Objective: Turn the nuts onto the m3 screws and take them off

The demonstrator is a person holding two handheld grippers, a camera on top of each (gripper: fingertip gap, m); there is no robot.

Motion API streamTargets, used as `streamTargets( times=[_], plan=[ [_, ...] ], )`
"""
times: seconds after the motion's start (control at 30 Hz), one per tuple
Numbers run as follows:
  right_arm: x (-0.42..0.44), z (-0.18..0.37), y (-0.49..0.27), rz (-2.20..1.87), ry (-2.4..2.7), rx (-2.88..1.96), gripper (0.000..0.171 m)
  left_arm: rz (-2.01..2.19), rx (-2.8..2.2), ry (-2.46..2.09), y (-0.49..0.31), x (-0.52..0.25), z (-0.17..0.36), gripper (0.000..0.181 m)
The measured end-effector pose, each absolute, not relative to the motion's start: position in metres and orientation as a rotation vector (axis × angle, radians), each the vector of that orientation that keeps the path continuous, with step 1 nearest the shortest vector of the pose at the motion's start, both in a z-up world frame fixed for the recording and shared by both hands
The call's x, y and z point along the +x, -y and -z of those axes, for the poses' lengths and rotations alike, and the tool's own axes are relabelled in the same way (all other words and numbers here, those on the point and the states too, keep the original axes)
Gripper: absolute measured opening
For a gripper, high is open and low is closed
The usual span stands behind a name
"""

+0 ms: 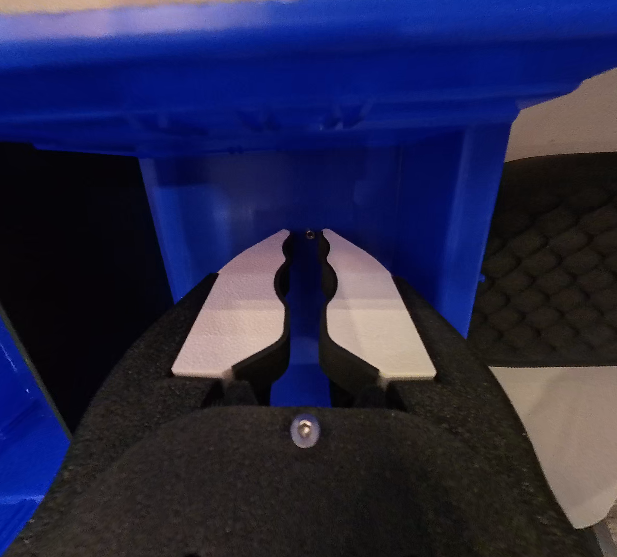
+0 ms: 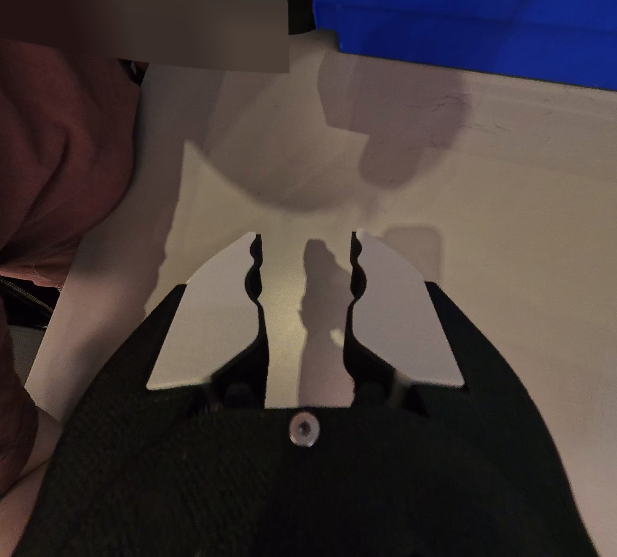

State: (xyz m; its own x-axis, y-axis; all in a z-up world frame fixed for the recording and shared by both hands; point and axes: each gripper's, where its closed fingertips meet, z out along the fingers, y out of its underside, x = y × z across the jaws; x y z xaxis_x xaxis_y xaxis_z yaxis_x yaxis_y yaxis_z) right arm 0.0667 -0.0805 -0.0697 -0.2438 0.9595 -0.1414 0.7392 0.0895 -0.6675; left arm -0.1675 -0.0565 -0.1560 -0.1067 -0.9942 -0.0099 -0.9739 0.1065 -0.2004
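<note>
The left tool [image 1: 305, 233] reaches into a blue box [image 1: 334, 187]. Its two fingers sit close together with a thin gap between them. A tiny metal screw [image 1: 310, 235] sits right at the tips, in that gap. I cannot tell if the fingers squeeze it or if it only lies just past them on the blue floor. To the right of this tool, outside the box, lies a black bumpy mat [image 1: 551, 273] on the pale desk [image 1: 547, 407].

The right tool [image 2: 306, 235] hangs over the pale desk [image 2: 500, 240]. Its fingers are spread wide and hold nothing. Only the tool's own dark shadow falls on the desk between them. Far ahead and to the right of this tool stands a blue box [image 2: 467, 6]. To the left of the tool is a dark red sleeve [image 2: 56, 157] of a person. No nut can be made out in either view.
</note>
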Motion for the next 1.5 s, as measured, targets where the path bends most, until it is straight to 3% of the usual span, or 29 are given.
streamTargets(
  times=[0.67, 0.97, 1.17, 1.3, 1.5],
  plan=[
    [0.067, 0.069, 0.084, -0.920, 2.062, -1.669, 0.052, 0.157, -2.027, -2.131, 0.047, -0.169, 0.149, 0.006],
    [0.074, 0.052, 0.082, -0.922, 2.022, -1.632, 0.051, 0.077, -1.987, -1.813, 0.040, -0.167, 0.075, 0.006],
    [0.092, 0.023, 0.082, -0.924, 1.961, -1.566, 0.048, 0.081, -1.954, -1.690, 0.043, -0.092, 0.014, 0.005],
    [0.123, 0.010, 0.083, -0.859, 1.935, -1.612, 0.048, 0.369, -2.032, -1.726, 0.072, -0.009, 0.043, 0.005],
    [0.169, 0.003, 0.096, -0.789, 1.939, -1.653, 0.048, 0.335, -2.066, -1.901, 0.072, 0.046, 0.117, 0.005]
  ],
)
